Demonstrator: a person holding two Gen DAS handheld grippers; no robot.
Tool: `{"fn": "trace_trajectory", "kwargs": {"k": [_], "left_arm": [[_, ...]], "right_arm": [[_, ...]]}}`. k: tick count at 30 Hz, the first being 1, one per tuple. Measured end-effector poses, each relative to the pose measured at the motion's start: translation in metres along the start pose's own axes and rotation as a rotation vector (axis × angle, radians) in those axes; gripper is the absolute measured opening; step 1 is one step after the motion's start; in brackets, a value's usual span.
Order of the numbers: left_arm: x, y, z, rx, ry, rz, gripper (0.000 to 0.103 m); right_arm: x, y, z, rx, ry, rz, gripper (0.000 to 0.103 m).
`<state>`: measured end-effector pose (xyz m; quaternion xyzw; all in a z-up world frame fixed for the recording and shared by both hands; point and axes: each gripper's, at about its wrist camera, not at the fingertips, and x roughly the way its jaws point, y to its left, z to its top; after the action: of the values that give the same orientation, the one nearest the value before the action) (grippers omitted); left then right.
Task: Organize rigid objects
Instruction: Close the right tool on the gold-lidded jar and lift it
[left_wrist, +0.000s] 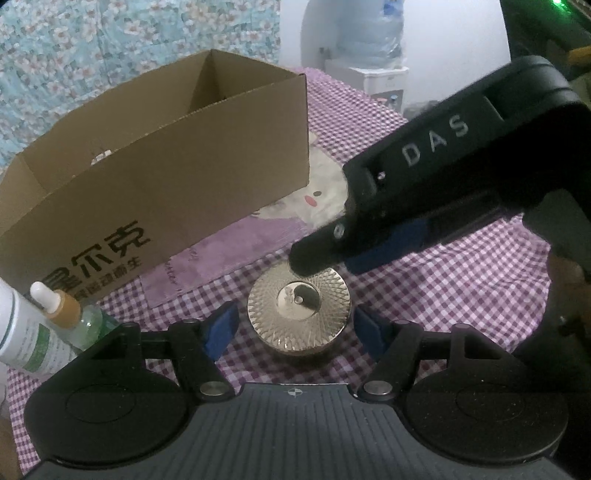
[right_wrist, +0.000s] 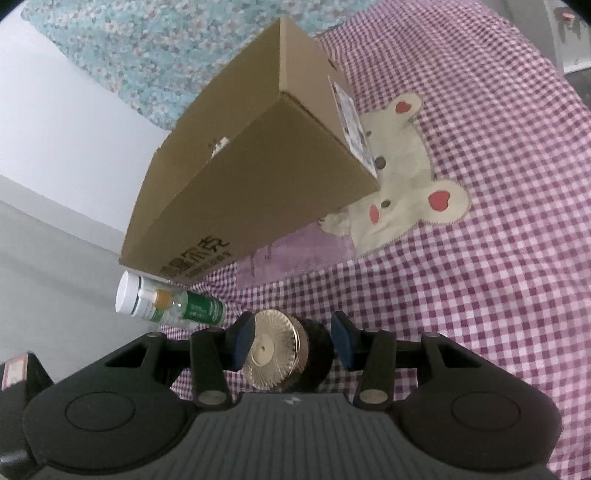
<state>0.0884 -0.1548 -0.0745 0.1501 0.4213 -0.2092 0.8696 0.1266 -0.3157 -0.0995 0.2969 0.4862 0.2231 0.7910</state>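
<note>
A round jar with a patterned gold lid (left_wrist: 298, 308) stands on the checked cloth in front of an open cardboard box (left_wrist: 155, 177). My left gripper (left_wrist: 293, 328) is open, its blue pads either side of the jar and apart from it. My right gripper (left_wrist: 325, 254) comes in from the upper right, its tip just above the lid's far edge. In the right wrist view the jar (right_wrist: 280, 350) sits between my right gripper's (right_wrist: 291, 341) open pads; the left pad is close to the lid, the right pad apart.
A white bottle (left_wrist: 26, 332) and a small dropper bottle (left_wrist: 70, 314) lie left of the jar, near the box's front corner; they also show in the right wrist view (right_wrist: 170, 301). A bear patch (right_wrist: 399, 173) is sewn on the cloth beside the box (right_wrist: 258, 177).
</note>
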Motion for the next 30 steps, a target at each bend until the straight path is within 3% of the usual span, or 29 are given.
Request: {"fn": "trace_trajectory", "kwargs": {"k": [9, 30], "left_arm": [[0.013, 0.003, 0.005, -0.036, 0.027, -0.009, 0.058], [-0.003, 0.015, 0.008, -0.087, 0.027, 0.000, 0.057]], "right_arm": [[0.020, 0.002, -0.005, 0.001, 0.037, 0.005, 0.049], [0.026, 0.020, -0.004, 0.021, 0.044, 0.013, 0.049]]}}
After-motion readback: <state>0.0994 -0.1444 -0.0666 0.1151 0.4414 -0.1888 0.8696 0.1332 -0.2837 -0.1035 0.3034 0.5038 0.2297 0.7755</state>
